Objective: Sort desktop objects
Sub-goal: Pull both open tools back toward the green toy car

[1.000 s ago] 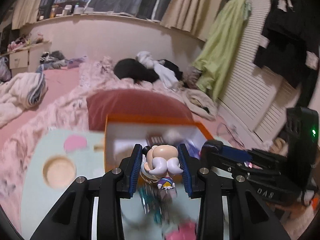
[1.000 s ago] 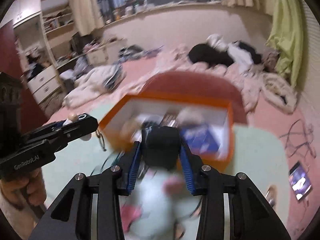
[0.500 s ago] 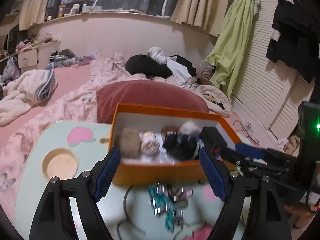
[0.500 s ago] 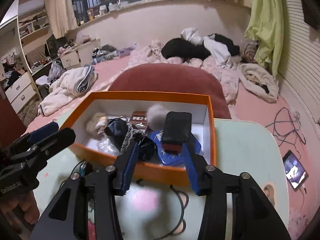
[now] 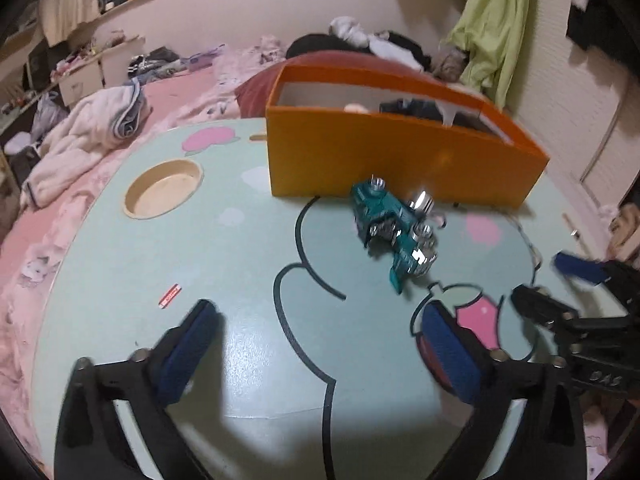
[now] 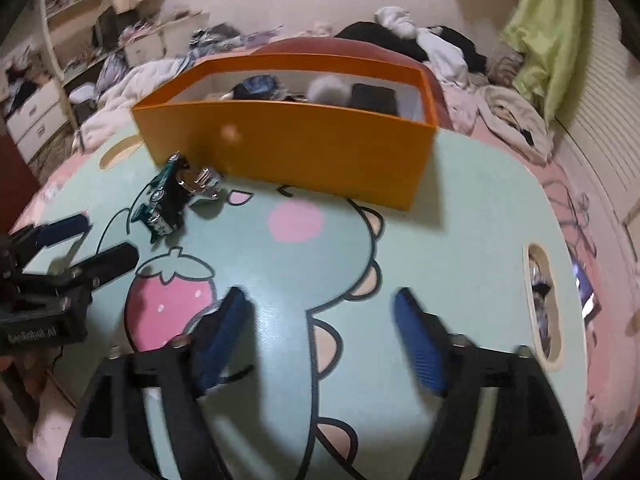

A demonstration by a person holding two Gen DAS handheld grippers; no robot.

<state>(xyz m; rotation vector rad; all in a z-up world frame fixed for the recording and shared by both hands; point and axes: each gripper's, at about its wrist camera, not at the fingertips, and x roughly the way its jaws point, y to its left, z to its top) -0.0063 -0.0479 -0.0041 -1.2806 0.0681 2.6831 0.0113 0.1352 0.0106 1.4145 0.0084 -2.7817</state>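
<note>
Teal toy vehicle (image 5: 394, 230) lies on the bench (image 5: 224, 264) just before the orange box (image 5: 400, 160) — ahead-right of the left claw (image 5: 316, 354), its long axis oblique; right claw (image 6: 324, 340) farther. Both claws wide, empty.

— What's behind the table?
— A pink bed (image 5: 172, 92) heaped with clothes (and a dark red pillow (image 6: 340, 46)), white drawers (image 6: 32, 116) at left.
— And right?
— A green garment (image 5: 492, 36) against white louvered doors (image 5: 560, 92).
</note>
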